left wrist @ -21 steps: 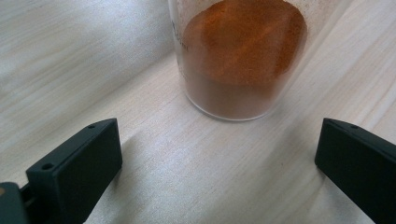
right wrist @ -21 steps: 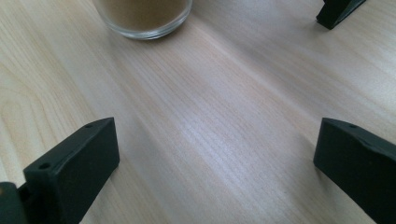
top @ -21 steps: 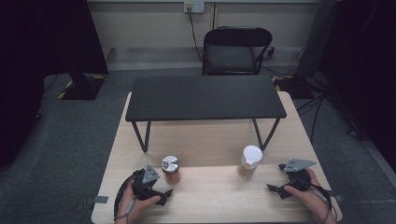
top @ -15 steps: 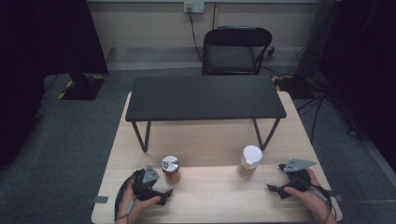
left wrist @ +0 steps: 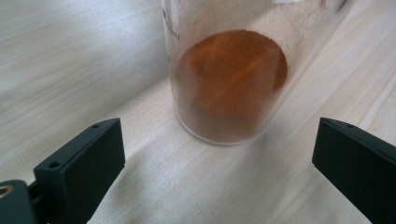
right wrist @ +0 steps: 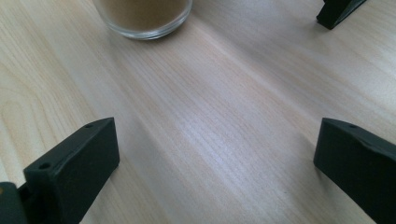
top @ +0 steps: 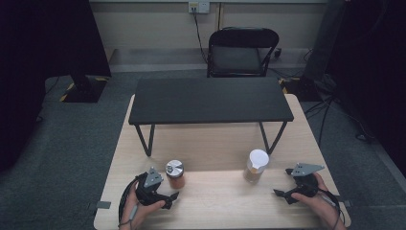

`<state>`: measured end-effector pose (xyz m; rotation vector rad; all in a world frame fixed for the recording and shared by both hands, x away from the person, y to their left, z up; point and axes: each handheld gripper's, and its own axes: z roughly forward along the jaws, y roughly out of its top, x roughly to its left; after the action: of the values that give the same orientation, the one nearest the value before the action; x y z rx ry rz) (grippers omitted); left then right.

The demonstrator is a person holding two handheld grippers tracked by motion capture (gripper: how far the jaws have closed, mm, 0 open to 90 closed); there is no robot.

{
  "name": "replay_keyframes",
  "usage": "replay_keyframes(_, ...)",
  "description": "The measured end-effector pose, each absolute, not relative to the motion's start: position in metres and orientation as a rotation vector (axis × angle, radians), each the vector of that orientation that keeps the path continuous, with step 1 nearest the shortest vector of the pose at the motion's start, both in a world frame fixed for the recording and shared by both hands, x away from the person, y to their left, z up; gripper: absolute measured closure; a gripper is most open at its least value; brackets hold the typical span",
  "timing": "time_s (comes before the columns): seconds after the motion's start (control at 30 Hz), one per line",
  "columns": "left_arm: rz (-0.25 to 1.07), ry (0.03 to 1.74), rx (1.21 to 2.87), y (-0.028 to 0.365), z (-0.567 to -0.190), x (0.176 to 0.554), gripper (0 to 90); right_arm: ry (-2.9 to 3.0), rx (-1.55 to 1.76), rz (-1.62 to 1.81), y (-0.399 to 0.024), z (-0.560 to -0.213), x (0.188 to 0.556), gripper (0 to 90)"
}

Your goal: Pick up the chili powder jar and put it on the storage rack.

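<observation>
1. Pale wood table (top: 215,201) under me, with a low black stand (top: 210,100) across its far half and a chair (top: 242,50) behind it on grey carpet.
2. At the left, my left claw (top: 167,199) rests low on the wood, jaws wide apart with nothing between them.
3. Just ahead of it stands the spice jar (left wrist: 229,79): clear glass, metal cap, half full of rust-red powder. I judge it stiff, smooth and rather slippery, breakable if knocked over, and light enough for one claw. I would take it low on the glass wall, pads square on opposite sides, below the cap.
4. Further right stands the white-lid jar (top: 256,166), near the stand's right leg, holding tan powder. It should handle much the same; grip the body, not the lid.
5. At the right, my right claw (top: 282,194) lies on the wood, jaws fully apart and empty, the jar's base a little ahead of it.
</observation>
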<state>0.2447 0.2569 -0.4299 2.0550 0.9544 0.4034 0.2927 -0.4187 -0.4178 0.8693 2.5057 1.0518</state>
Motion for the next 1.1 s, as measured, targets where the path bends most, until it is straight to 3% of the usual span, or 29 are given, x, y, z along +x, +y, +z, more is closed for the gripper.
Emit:
replay_keyframes(0.7, 0.447, 0.997, 1.954, 0.244, -0.435, 0.246, 3.6, 2.506, 0.869, 1.052, -0.419, -0.418, 0.293, 0.0)
replay_keyframes(1.1, 0.441, 1.027, 1.92, 0.237, -0.438, 0.249, 13.7, 2.506, 0.867, 1.053, -0.419, -0.418, 0.293, 0.0)
